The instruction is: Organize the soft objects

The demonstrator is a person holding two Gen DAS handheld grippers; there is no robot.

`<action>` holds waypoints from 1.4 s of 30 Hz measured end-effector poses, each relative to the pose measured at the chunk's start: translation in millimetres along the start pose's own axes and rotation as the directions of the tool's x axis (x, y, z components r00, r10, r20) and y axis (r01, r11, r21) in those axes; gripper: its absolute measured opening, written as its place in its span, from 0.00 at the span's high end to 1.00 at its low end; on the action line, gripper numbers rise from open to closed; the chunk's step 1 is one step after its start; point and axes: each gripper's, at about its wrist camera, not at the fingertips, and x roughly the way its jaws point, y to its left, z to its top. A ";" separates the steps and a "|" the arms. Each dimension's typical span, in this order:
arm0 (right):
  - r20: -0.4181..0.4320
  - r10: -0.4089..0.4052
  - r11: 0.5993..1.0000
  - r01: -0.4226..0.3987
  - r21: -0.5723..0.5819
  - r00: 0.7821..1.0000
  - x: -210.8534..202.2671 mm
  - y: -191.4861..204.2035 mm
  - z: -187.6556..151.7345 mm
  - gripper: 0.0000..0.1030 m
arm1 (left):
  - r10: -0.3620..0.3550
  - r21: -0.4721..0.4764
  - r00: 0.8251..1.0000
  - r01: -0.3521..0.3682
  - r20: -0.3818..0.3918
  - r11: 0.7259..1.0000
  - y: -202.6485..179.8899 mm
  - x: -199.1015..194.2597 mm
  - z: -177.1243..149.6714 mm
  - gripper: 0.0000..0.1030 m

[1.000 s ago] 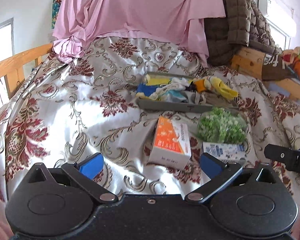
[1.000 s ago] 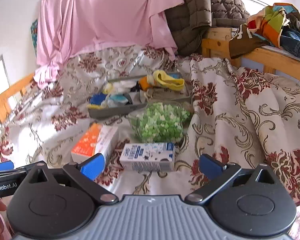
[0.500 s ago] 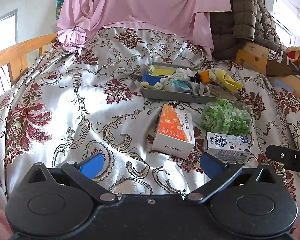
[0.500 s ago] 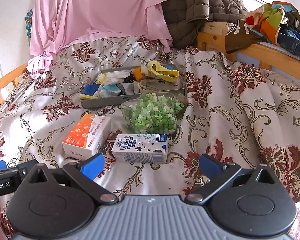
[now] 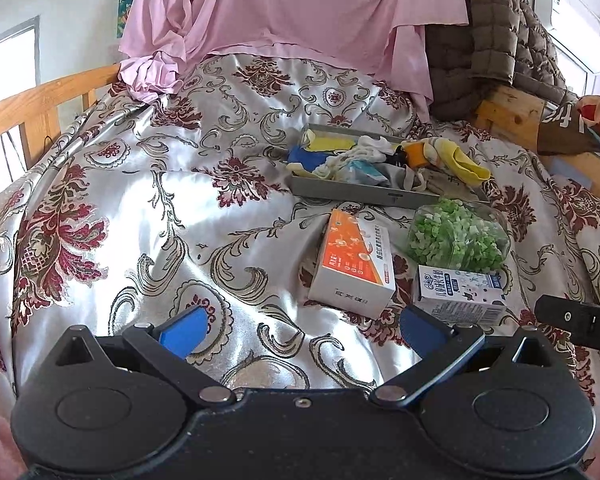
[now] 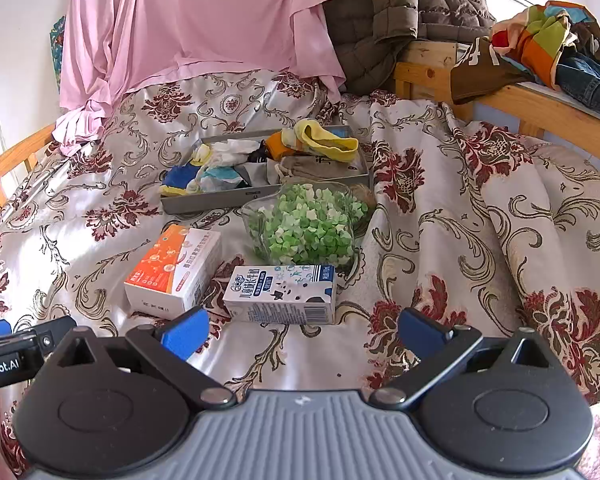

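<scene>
Both the left tongs [image 5: 302, 330] and right tongs [image 6: 302, 330] hung apart and empty above the bed [image 5: 148, 216], apparently ready to reach. The socks [image 6: 236, 168] lay heaped in the grey tray [image 6: 220, 202], beyond the two cartons, one yellow sock [image 6: 332, 142] draped over its edge.

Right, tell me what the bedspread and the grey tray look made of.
Bedspread: glossy satin-like fabric, going by its bright sheen and soft folds. Grey tray: matte and rigid with straight walls and a divider, probably plastic, though painted metal is possible.
</scene>
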 end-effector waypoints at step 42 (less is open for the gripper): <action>-0.003 0.000 1.000 0.000 0.001 1.000 -0.3 0.1 0.9 0.00 | 0.019 -0.014 0.999 -0.019 -0.039 1.000 2.0 1.9 1.1 0.01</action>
